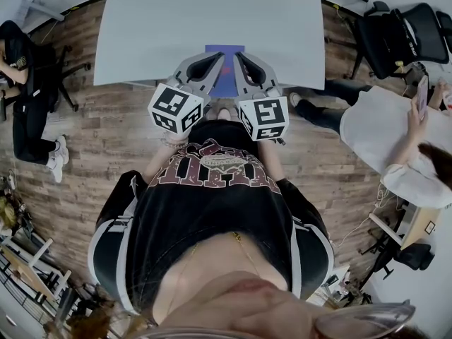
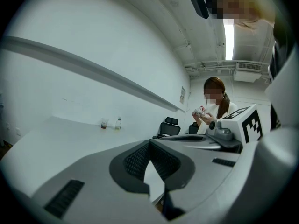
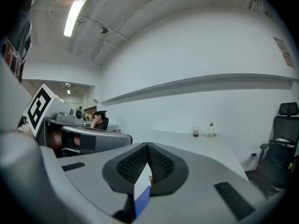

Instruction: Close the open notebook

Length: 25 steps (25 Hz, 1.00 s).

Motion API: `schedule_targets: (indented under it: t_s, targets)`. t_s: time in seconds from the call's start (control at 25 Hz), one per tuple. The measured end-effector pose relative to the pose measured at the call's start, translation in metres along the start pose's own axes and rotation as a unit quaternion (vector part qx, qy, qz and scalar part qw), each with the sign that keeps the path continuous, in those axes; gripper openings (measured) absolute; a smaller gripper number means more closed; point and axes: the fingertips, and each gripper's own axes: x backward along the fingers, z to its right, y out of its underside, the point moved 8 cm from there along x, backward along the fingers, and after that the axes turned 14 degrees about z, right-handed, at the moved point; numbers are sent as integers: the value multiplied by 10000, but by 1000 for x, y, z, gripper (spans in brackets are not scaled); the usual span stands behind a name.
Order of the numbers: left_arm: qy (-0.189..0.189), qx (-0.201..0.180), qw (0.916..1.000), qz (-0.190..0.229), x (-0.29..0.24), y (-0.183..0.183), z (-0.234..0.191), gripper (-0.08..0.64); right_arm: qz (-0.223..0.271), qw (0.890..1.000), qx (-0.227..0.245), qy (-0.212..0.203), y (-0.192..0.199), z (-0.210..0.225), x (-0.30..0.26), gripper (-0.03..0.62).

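Note:
A blue notebook (image 1: 224, 73) lies at the near edge of the white table (image 1: 176, 27), partly hidden behind the two grippers; I cannot tell whether it is open. My left gripper (image 1: 218, 58) hovers over its left side and my right gripper (image 1: 239, 55) over its right side, tips close together. In the left gripper view the left gripper (image 2: 149, 143) has its jaws meeting at the tip with nothing between them. The right gripper (image 3: 147, 145) is likewise shut and empty, and a blue sliver of the notebook (image 3: 142, 200) shows below its pads.
A small cup (image 2: 104, 123) and a bottle (image 3: 210, 129) stand at the table's far end by the wall. A seated person (image 1: 395, 133) with a phone is at the right, another person (image 1: 21, 83) at the left. Black office chairs (image 1: 402, 30) stand beyond the table's right corner.

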Motion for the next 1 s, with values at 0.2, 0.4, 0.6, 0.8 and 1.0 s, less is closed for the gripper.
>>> schedule_targets:
  t_s: [0.2,0.4,0.6,0.8,1.0]
  targets:
    - [2,-29,10000,11,-2,-1,0,46,-22,10000,-1,-2,0,2,-1,18]
    - [-12,-39,10000,2,-2,-2,-4,46,-18,10000,2,-34,-1,-1,-6,18]
    - [-15,-19,10000,-16,-2,-3,-9,46,-51,10000,2,-56,0,-2,-10,18]
    - [4,-5,10000,-38,-3,-2,-10,46,-154,9998,5,-82,3,-3,-12,18]
    - [25,-7,10000,-59,-4,-1,-10,46,-159,9998,8,-69,4,-2,-13,18]
